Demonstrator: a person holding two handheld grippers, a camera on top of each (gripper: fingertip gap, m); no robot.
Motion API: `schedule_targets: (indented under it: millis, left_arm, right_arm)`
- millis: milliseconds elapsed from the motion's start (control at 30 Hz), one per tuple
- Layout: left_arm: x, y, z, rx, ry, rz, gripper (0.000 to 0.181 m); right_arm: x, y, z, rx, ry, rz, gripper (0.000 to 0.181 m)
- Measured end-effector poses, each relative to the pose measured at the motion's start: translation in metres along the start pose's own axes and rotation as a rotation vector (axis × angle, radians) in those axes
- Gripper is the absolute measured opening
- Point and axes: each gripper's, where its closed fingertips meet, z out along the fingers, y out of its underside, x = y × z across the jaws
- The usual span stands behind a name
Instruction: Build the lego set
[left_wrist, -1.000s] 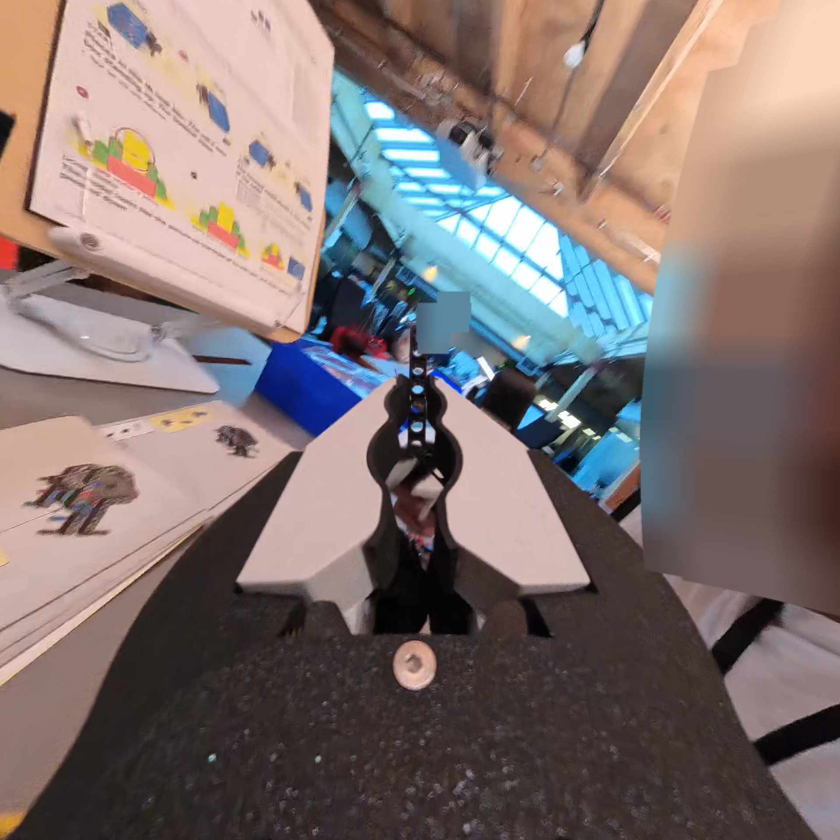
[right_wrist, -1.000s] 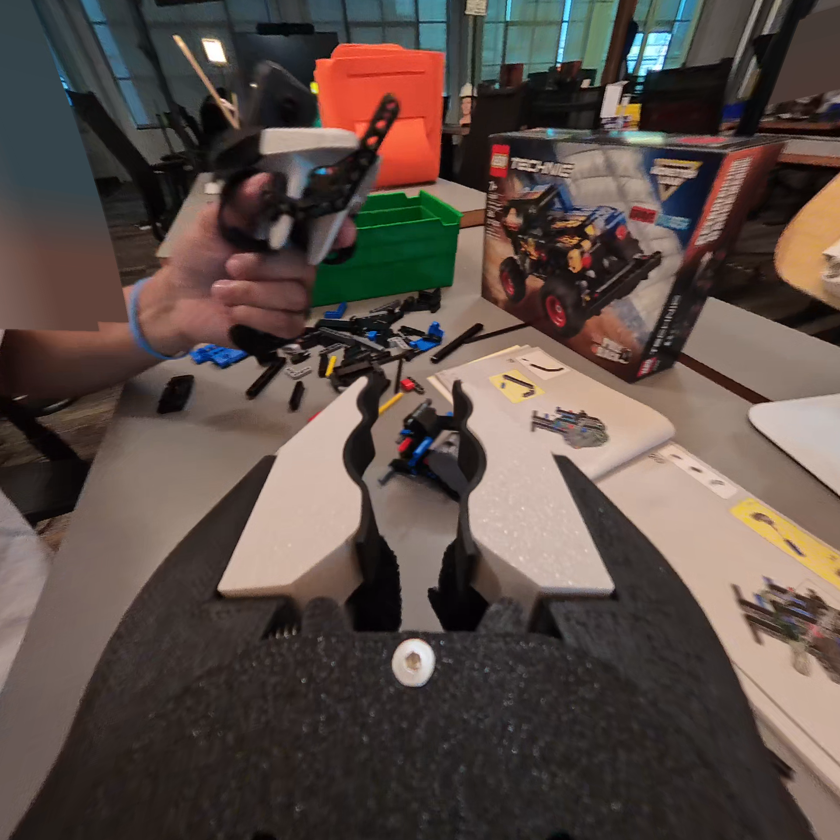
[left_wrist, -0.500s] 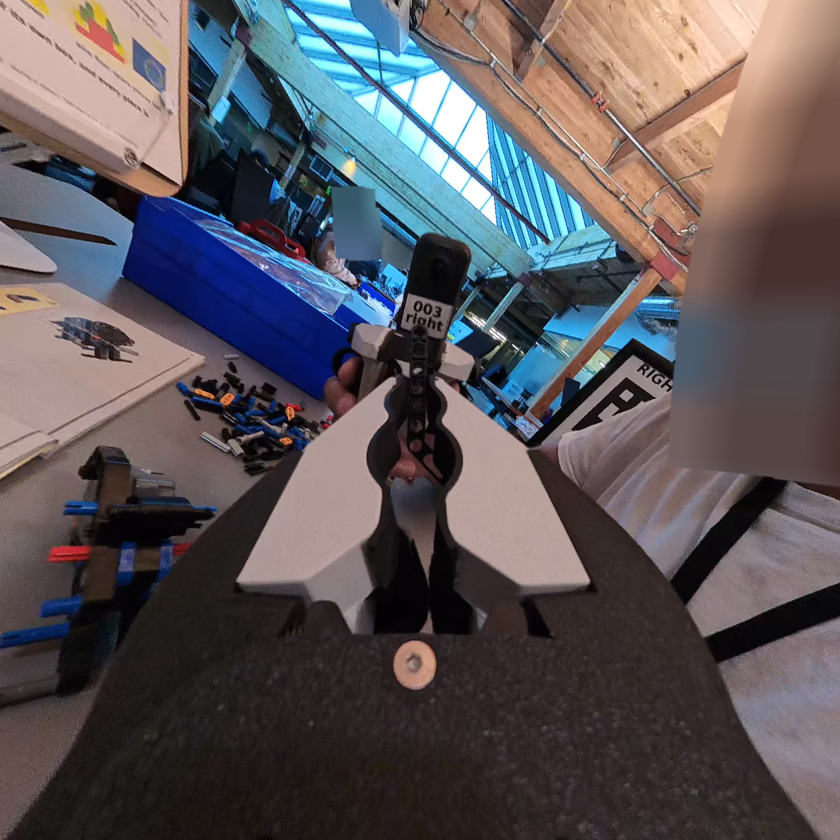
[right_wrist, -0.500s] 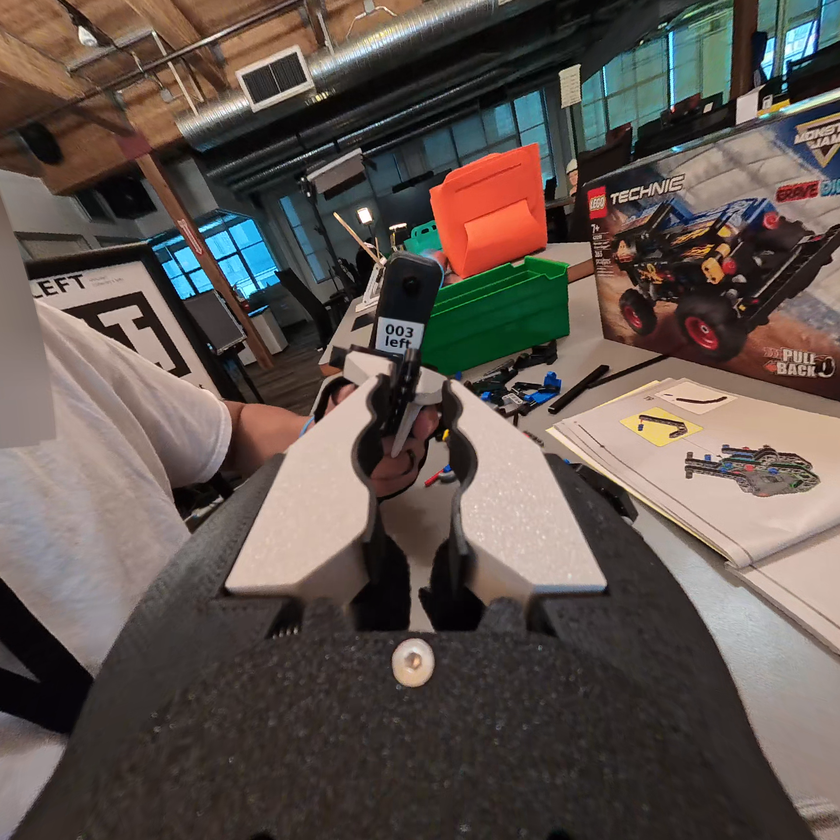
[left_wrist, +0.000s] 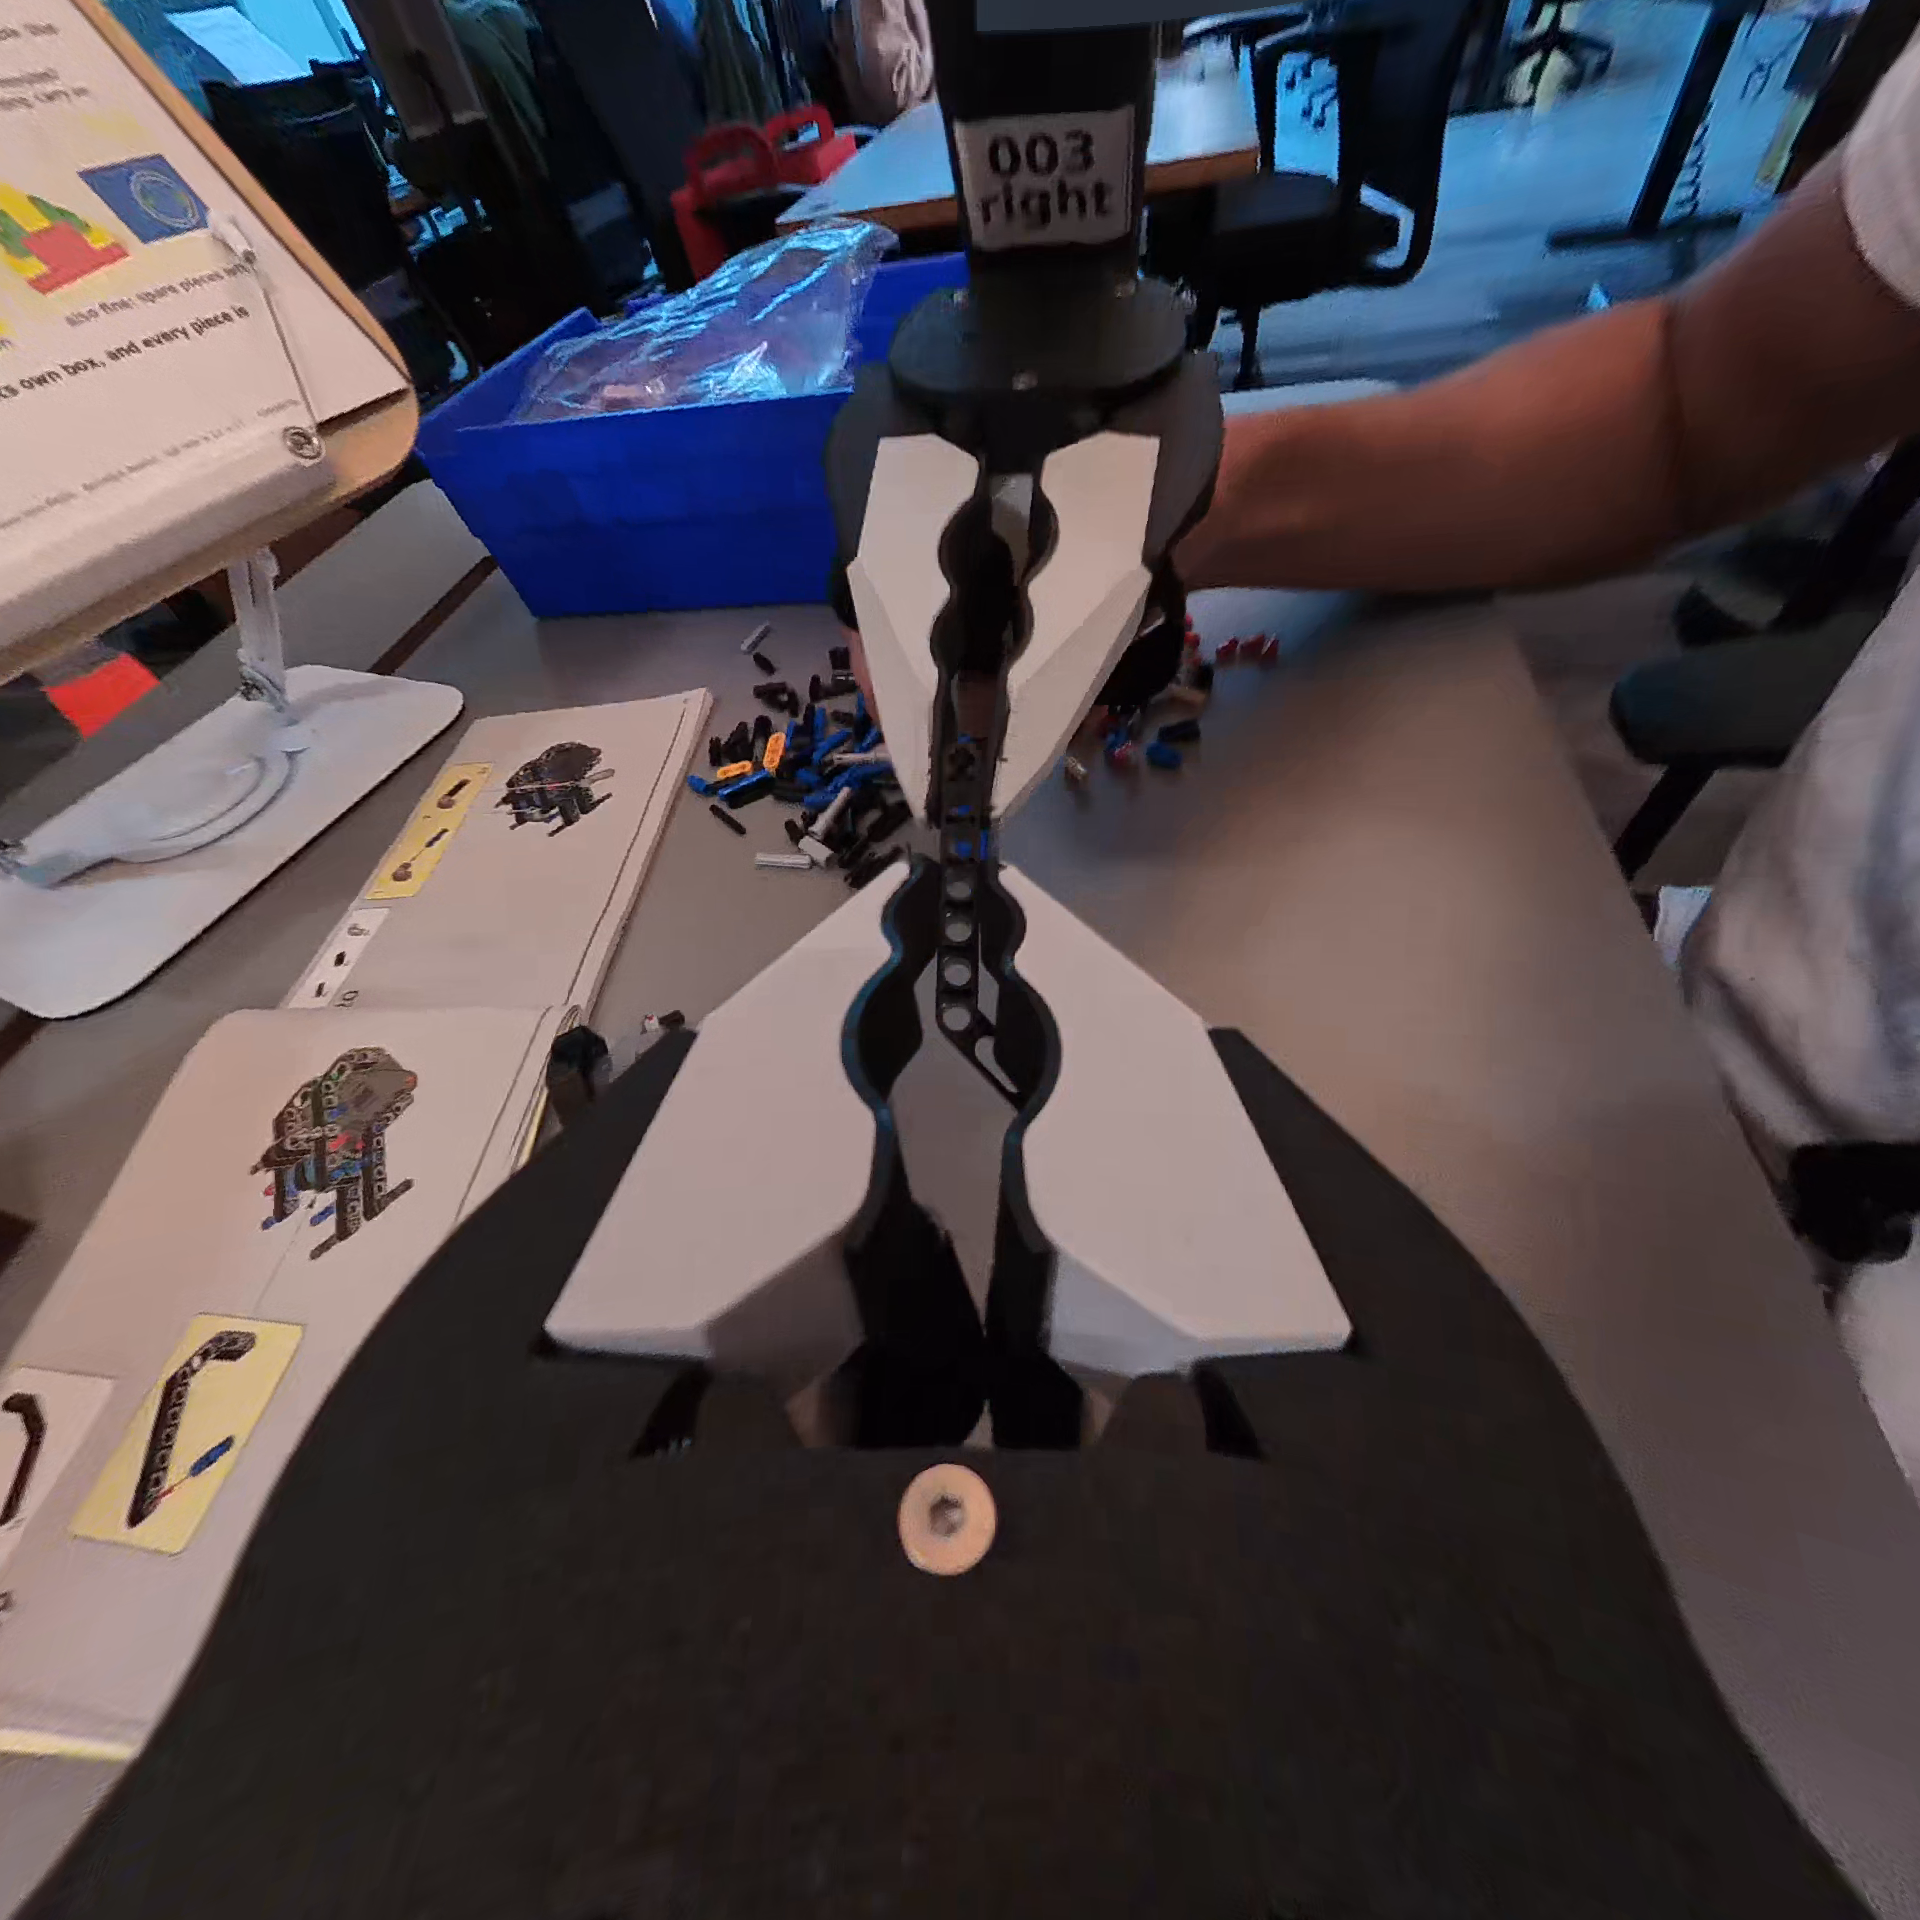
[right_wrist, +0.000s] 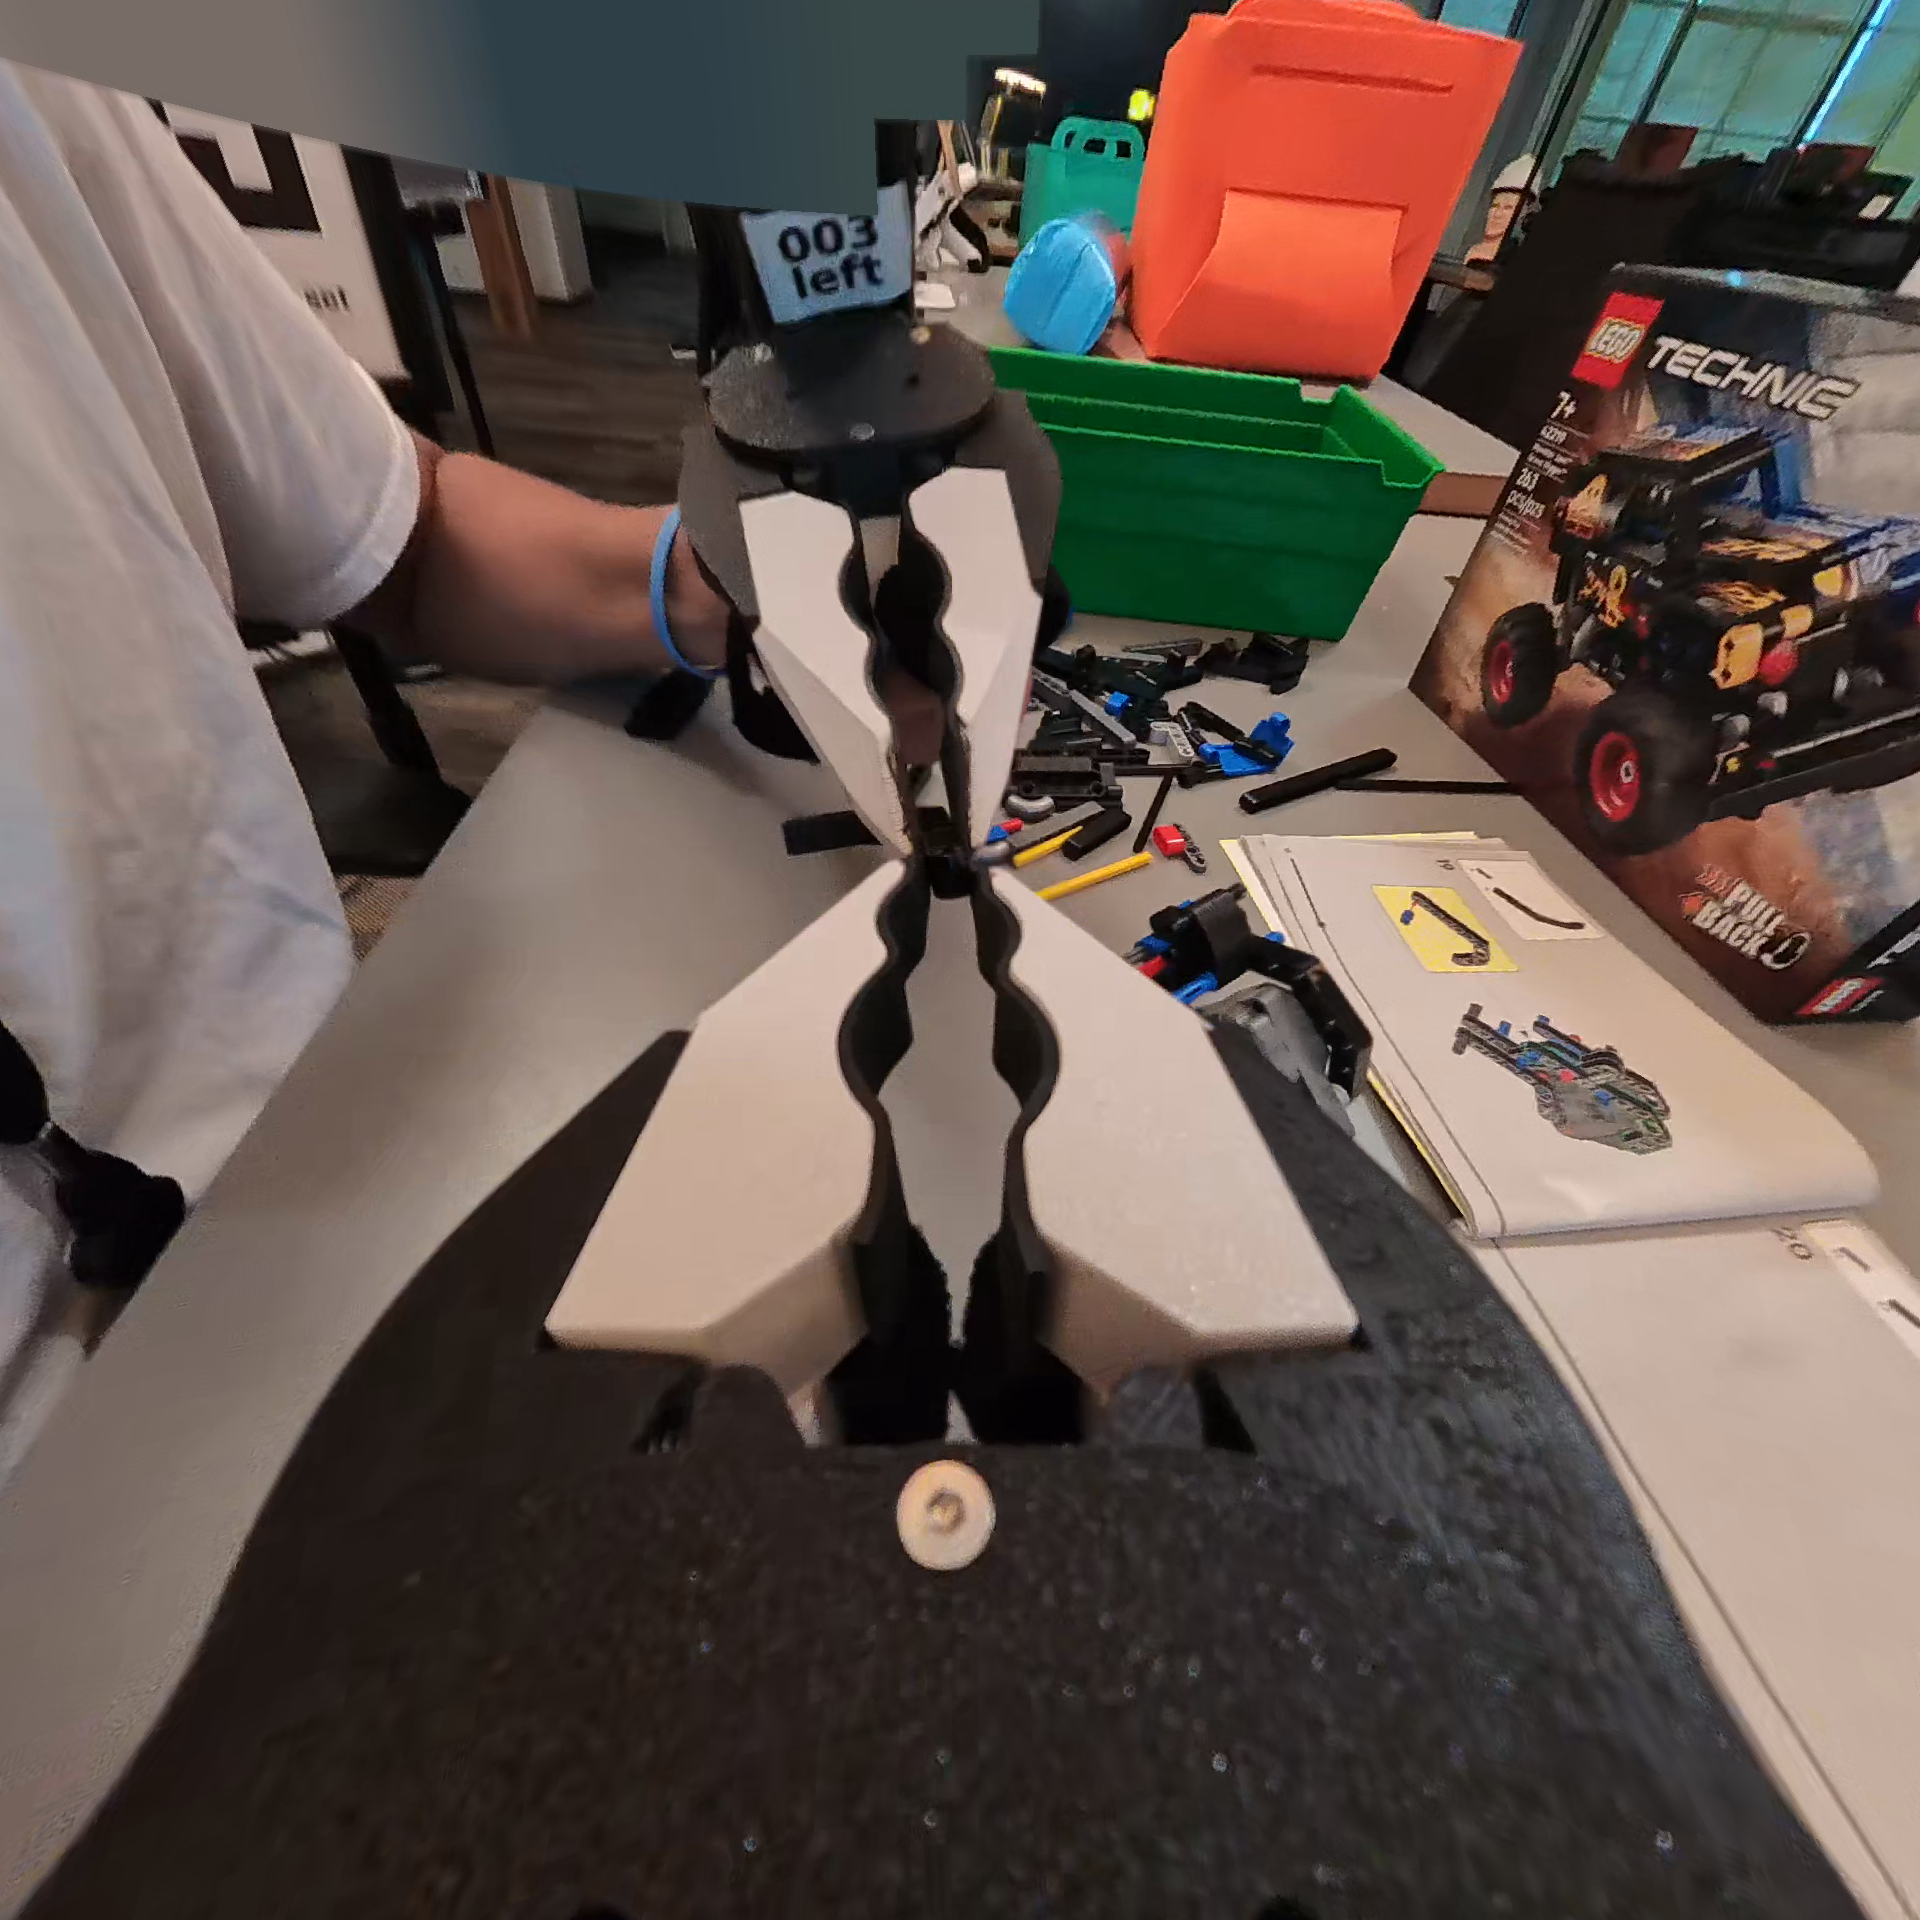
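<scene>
My left gripper (left_wrist: 951, 878) is shut on a black beam with holes (left_wrist: 958, 961), which runs forward out of its tips. My right gripper (right_wrist: 943, 878) faces it tip to tip and is shut on the beam's far end (right_wrist: 948, 881). In the left wrist view the right gripper (left_wrist: 961, 810) points down at me. In the right wrist view the left gripper (right_wrist: 933, 826) does the same. Both are held above the grey table (left_wrist: 1299, 935). A partly built black, blue and grey assembly (right_wrist: 1247, 966) lies on the table beside the right gripper.
Open instruction booklets (left_wrist: 499, 862) (right_wrist: 1558, 1039) lie on the table. Piles of loose parts (left_wrist: 800, 769) (right_wrist: 1122, 727) lie behind the grippers. A blue bin (left_wrist: 644, 488), a green bin (right_wrist: 1195, 499), an orange bag (right_wrist: 1299, 187), the set's box (right_wrist: 1714, 623) and a sheet on a stand (left_wrist: 156, 312) surround them. Only a small space, under 4 cm, lies between the two pairs of fingers.
Both grippers have swung round to face each other and come together low over the table. The right gripper, open before, has closed on the beam's free end.
</scene>
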Motion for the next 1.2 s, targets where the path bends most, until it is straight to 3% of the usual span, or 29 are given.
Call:
schedule_targets:
  millis: [200, 367, 500, 533, 600, 700, 833, 967, 1100, 1200]
  left_arm:
    - [0.002, 0.008, 0.005, -0.039, -0.011, 0.024, 0.006]
    - [0.009, 0.02, 0.017, -0.104, -0.039, 0.101, 0.007]
    - [0.003, 0.015, 0.015, -0.067, -0.068, 0.092, 0.006]
    - [-0.002, 0.012, 0.013, -0.045, -0.094, 0.095, 0.006]
    - [-0.007, 0.002, 0.008, 0.013, -0.12, 0.091, 0.006]
    - [-0.003, -0.02, -0.001, 0.157, -0.097, 0.06, 0.005]
    - [0.006, -0.025, 0.001, 0.203, -0.073, 0.074, 0.005]
    - [0.0, -0.011, 0.006, 0.106, -0.128, 0.138, 0.007]
    - [-0.004, 0.004, 0.012, 0.012, -0.158, 0.172, 0.009]
    - [-0.002, 0.012, 0.015, -0.029, -0.152, 0.218, 0.009]
  right_arm:
    - [-0.002, 0.002, 0.002, -0.072, 0.016, -0.022, 0.007]
    - [-0.01, 0.008, 0.01, -0.167, 0.069, -0.167, 0.006]
    - [-0.005, 0.004, 0.007, -0.124, 0.1, -0.094, 0.007]
    - [-0.003, 0.008, 0.005, -0.141, 0.105, -0.079, 0.011]
    - [0.003, 0.017, 0.002, -0.156, 0.117, -0.014, 0.037]
    - [0.002, 0.024, 0.008, -0.153, 0.058, 0.121, 0.046]
    - [-0.007, 0.015, 0.015, -0.091, -0.005, 0.183, 0.017]
    - [0.005, 0.029, 0.009, -0.212, 0.065, 0.237, 0.007]
    - [0.017, 0.043, -0.003, -0.341, 0.195, 0.131, 0.006]
    - [0.018, 0.055, -0.009, -0.411, 0.21, 0.139, 0.006]
